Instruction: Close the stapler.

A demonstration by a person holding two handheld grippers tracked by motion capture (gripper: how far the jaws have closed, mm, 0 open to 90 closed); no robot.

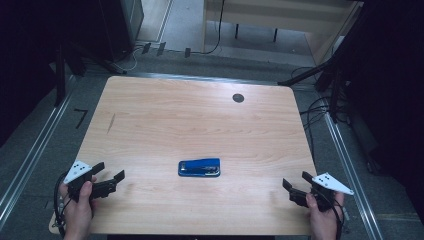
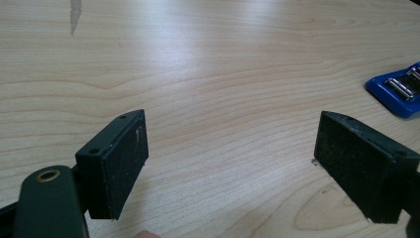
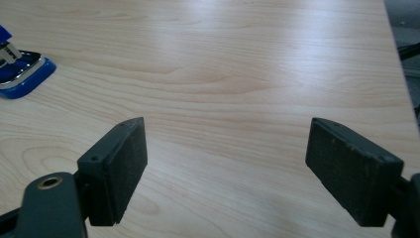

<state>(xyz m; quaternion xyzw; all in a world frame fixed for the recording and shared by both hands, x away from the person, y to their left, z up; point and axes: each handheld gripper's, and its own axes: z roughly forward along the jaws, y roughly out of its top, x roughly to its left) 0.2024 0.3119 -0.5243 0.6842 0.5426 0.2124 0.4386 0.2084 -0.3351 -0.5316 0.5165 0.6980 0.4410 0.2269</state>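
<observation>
**Jaws wide, stapler untouched**

Both grippers stand wide with nothing between their pads. Left gripper (image 1: 107,178) sits well left of the blue stapler (image 1: 199,167); right gripper (image 1: 298,186) well right of it. That stapler lies flat on the wooden table (image 1: 200,120), apart from both.

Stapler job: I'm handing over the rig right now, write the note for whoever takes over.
Left gripper: open, empty, near the table's front left corner.
Right gripper: open, empty, near the front right corner.
Blue stapler: flat on the table, front centre, between the two grippers, apart from both.
Done: nothing gripped yet.
Left: probably reach in and take the stapler.
</observation>
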